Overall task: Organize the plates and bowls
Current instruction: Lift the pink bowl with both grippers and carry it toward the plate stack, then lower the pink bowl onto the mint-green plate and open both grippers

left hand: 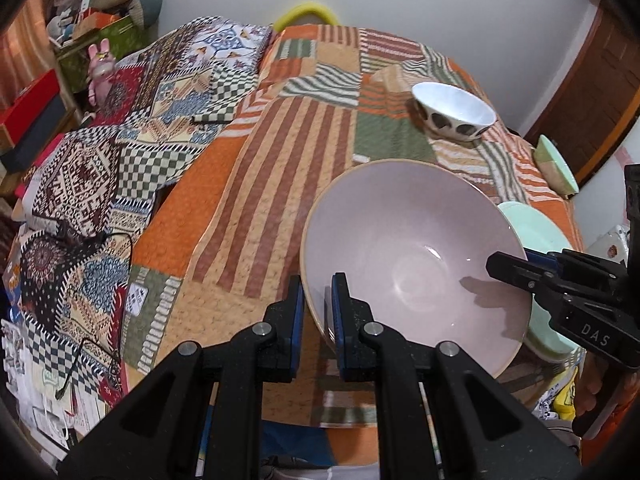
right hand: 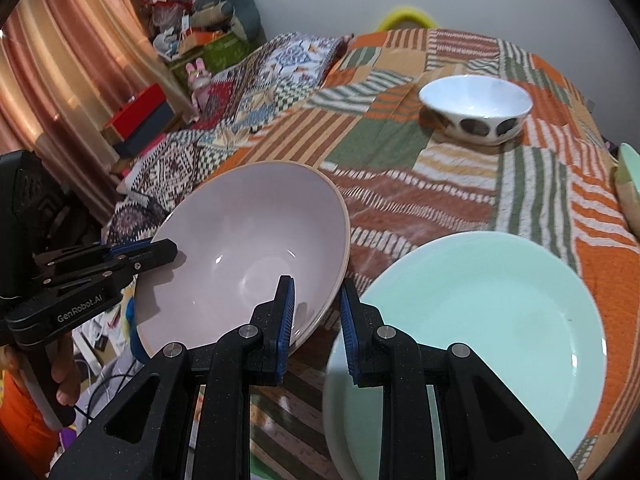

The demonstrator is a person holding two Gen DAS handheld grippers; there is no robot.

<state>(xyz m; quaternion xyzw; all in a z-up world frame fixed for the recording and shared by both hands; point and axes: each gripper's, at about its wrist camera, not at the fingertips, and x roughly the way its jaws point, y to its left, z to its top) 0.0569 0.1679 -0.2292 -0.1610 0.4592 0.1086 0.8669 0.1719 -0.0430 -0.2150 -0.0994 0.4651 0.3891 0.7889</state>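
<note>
A large pale pink bowl (left hand: 408,248) (right hand: 248,232) hangs tilted over the near edge of the quilted bed, gripped from both sides. My left gripper (left hand: 318,280) is shut on its left rim, one pad inside and one outside. My right gripper (right hand: 316,284) is shut on the opposite rim; its upper finger (left hand: 516,270) lies inside the bowl. In the right wrist view, my left gripper (right hand: 170,250) reaches in from the left. A mint green plate (right hand: 480,320) (left hand: 536,232) lies on the bed just right of the bowl. A white bowl with dark spots (left hand: 454,110) (right hand: 476,100) stands farther back.
A small mint and beige bowl (left hand: 556,164) (right hand: 628,184) sits at the bed's right edge. A patterned blanket (left hand: 120,152) covers the left side, with a black cable (left hand: 120,240) on it. Boxes and toys (left hand: 100,20) crowd the far left corner, and a wooden door (left hand: 592,92) stands at the right.
</note>
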